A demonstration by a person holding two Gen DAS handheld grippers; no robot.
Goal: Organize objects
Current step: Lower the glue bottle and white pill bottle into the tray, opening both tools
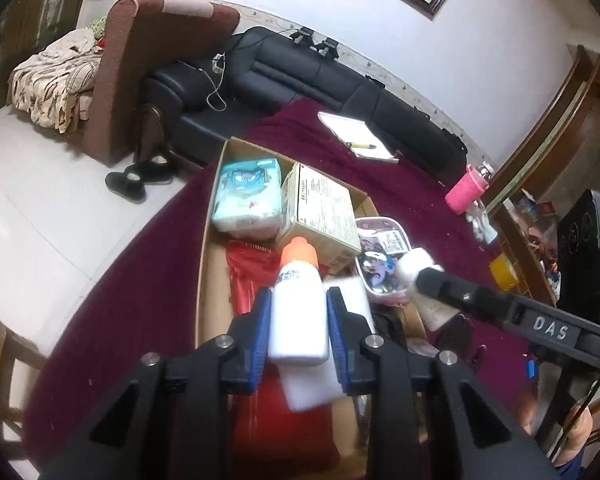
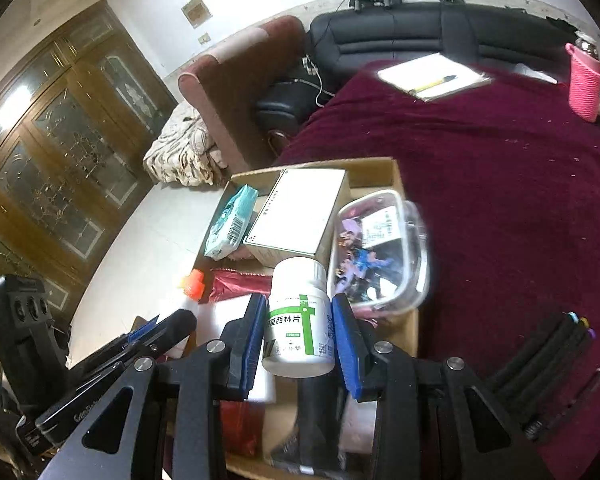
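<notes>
Nearest the left wrist camera, the left tool pinches a white bottle with an orange cap between its blue pads, upright over the open cardboard box. Nearest the right wrist camera, the right tool grips a white pill bottle with a green cross label, its blue pads pressed against the bottle's sides, also above the box. That box sits on a counter covered with a maroon cloth. Inside it lie a pale blue tissue pack at the far end, a cream carton just beside it, a red foil packet and a white block under the left tool. A clear plastic container with purple contents rests at the box's right side. Farther across the cloth are a notepad with a yellow pen and a pink-sleeved bottle, well apart from the box. Black pens lie on the cloth near the right tool
</notes>
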